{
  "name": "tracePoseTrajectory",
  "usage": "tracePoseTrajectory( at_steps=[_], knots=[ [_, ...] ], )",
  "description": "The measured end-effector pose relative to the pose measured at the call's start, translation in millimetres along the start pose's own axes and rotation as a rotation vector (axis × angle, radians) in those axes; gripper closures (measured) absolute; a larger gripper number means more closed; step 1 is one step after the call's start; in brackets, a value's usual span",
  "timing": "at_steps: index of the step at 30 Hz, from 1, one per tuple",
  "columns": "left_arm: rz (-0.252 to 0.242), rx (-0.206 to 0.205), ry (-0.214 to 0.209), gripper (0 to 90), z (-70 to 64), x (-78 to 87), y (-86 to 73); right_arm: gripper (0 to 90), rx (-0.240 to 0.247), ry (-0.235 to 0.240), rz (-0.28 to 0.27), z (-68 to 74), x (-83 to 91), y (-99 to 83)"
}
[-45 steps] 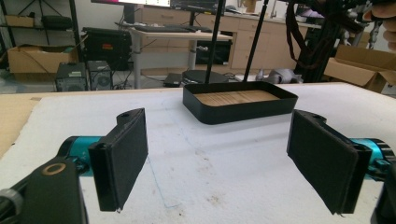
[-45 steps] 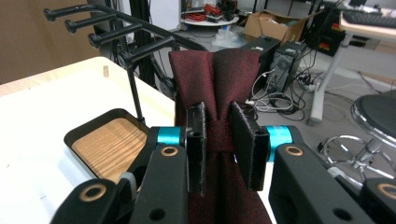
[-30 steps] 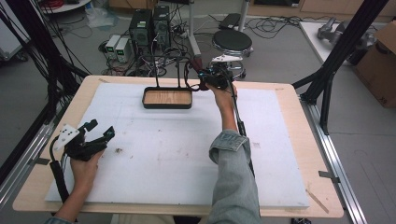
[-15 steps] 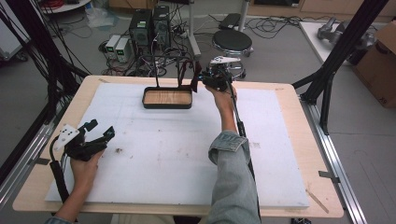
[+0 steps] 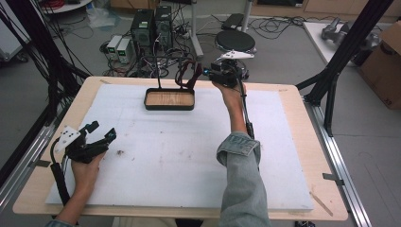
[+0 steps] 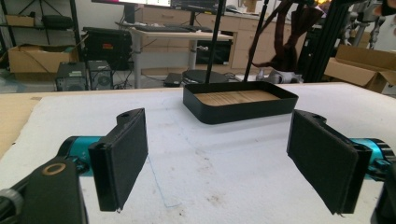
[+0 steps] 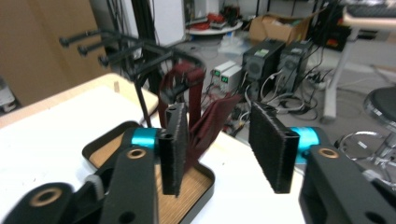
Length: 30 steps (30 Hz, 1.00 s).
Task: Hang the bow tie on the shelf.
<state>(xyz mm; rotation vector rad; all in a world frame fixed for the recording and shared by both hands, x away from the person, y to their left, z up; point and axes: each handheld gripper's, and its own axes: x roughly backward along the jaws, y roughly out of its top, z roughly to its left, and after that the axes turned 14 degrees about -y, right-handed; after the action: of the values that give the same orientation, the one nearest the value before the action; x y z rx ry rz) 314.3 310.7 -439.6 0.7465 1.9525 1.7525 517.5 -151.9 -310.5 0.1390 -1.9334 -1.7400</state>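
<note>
right gripper (image 5: 197,72) | I hold it open at the far rack, barely moved since a second ago | strap (image 7: 190,100) hangs on rack hook, unheld | left gripper (image 5: 101,135) open, idle near-left | release looks done

Dark red strap (image 7: 191,100), black tray (image 5: 169,99) with tan wood floor.

No readable text, labels, brands or numbers anywhere: none on the grippers, the black tray, the dark red straps, the cardboard boxes or the computer towers; the small green lights on the boxes beyond the right gripper are too blurred to read
</note>
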Motion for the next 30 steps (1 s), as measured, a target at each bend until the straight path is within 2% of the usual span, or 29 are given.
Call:
tracePoseTrajectory(
  at_steps=[5, 9, 19, 23, 25, 30],
  knots=[
    [0.001, -0.002, 0.001, 20.7, -0.1, 0.0, 0.1, 47.4, 0.002, -0.016, -0.047, -5.7, 15.1, 9.0],
    [0.001, -0.001, 0.003, 20.8, 0.0, -0.1, 0.0, 44.4, -0.027, -0.019, -0.083, -11.7, 26.8, 14.1],
    [0.000, -0.001, 0.006, 20.8, 0.3, -0.2, 0.0, 28.7, -0.070, -0.012, -0.146, -22.1, 62.3, 26.2],
    [0.001, -0.003, 0.006, 20.7, 0.2, -0.3, 0.0, 26.9, -0.066, -0.016, -0.167, -23.5, 75.0, 30.5],
    [0.003, -0.004, 0.005, 20.7, 0.1, 0.0, 0.0, 23.1, -0.056, -0.024, -0.176, -24.0, 87.6, 33.8],
    [0.005, -0.002, 0.002, 20.7, -0.4, 0.2, 0.2, 19.6, -0.052, 0.012, -0.188, -26.8, 106.7, 36.3]
  ],
)
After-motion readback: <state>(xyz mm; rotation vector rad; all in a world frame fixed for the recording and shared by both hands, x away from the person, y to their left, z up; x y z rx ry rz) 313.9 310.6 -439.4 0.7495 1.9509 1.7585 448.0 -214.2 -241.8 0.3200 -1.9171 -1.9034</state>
